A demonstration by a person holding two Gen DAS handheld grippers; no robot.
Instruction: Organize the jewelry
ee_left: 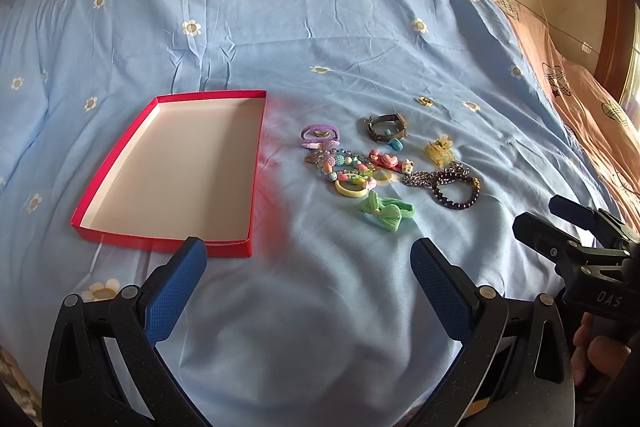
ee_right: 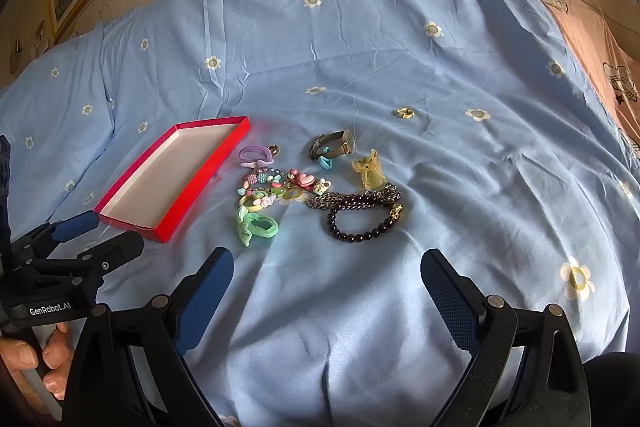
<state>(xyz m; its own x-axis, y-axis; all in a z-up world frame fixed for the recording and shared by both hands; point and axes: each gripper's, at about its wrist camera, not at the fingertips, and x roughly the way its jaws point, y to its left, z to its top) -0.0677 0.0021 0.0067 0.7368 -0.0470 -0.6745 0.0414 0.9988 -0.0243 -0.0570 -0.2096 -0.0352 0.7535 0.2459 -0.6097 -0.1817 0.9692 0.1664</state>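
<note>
Both jaws wide and empty over the bed [ee_right: 360, 67], jewelry pile [ee_right: 312, 191] ahead, nearer the right gripper [ee_right: 327, 269], red box [ee_left: 176, 167] before the left gripper [ee_left: 309, 255]

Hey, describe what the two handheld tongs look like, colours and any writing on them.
Both are black plastic frames with silver pivot rivets and textured blue pads. The left tongs body reads "GenRobot.AI" in white in the right wrist view; the right tongs body shows "DAS".
</note>
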